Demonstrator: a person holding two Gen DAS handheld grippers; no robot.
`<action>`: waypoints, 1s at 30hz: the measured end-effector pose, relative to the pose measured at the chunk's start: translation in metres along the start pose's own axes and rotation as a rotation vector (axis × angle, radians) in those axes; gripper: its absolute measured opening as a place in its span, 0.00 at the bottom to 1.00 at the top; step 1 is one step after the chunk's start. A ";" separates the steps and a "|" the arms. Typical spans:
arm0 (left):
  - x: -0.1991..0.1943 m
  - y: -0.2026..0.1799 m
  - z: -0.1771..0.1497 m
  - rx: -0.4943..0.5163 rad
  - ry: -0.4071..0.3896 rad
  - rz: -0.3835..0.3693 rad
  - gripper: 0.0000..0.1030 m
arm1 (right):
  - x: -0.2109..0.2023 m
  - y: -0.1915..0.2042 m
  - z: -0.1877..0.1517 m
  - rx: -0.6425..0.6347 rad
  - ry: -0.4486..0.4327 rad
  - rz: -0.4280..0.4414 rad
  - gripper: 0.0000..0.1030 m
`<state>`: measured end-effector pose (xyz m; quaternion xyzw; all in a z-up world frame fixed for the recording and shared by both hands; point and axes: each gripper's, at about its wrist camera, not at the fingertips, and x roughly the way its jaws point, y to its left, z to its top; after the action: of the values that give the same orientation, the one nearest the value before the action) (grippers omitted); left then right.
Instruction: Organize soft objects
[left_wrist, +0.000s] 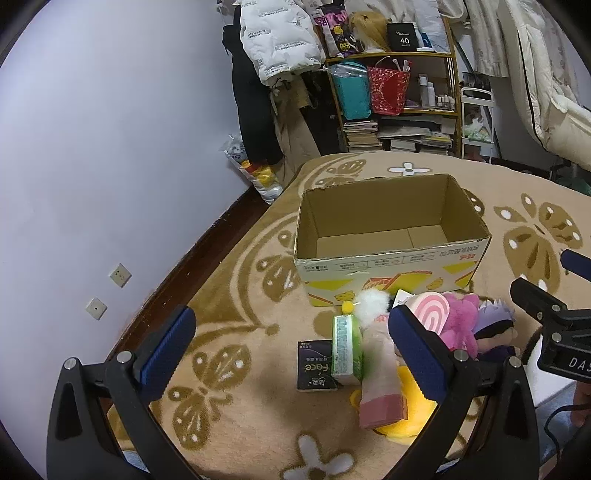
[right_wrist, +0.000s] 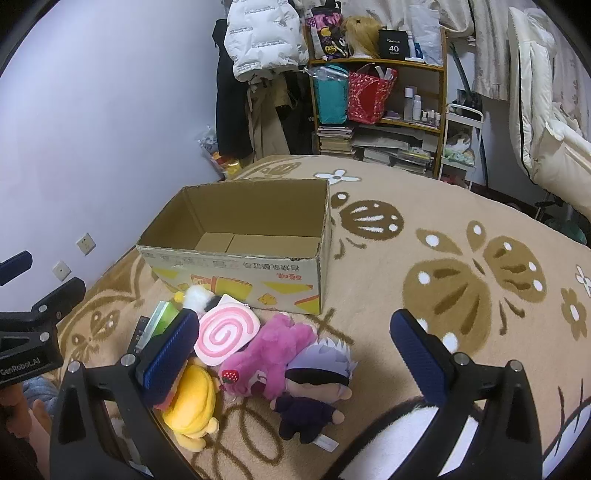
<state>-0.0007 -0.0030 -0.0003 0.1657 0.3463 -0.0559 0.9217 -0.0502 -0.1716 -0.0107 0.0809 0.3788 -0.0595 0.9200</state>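
Hovering wide open and empty, the left gripper (left_wrist: 291, 350) and right gripper (right_wrist: 295, 350) face plush toys (right_wrist: 266, 354) — heaped before an empty cardboard box (right_wrist: 236, 266).

We're pretty clearly in somebody's bedroom at home here. There's a bed covered with a fuzzy tan blanket (right_wrist: 443, 240) with brown butterfly and flower patterns, a wooden shelf (right_wrist: 380, 96) crammed with stacked books, gift bags, skincare bottles and a blonde wig up top. A white puffer jacket (left_wrist: 277, 40) and dark coats hang by the lilac wall (left_wrist: 110, 129), which has a couple of sockets in it. Pale bedding (right_wrist: 546, 122) hangs on the right. Lived-in and cluttered, we'd say.
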 end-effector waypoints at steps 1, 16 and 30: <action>0.000 0.000 0.000 0.001 0.000 0.000 1.00 | 0.000 0.000 0.000 0.000 0.000 -0.001 1.00; -0.001 -0.003 -0.001 0.018 -0.005 0.003 1.00 | 0.002 0.002 -0.004 -0.003 0.003 -0.006 1.00; 0.000 -0.005 -0.001 0.025 0.005 0.004 1.00 | 0.003 0.002 -0.005 -0.007 0.005 -0.005 1.00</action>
<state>-0.0029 -0.0075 -0.0023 0.1780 0.3475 -0.0583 0.9188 -0.0512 -0.1692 -0.0166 0.0766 0.3816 -0.0604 0.9192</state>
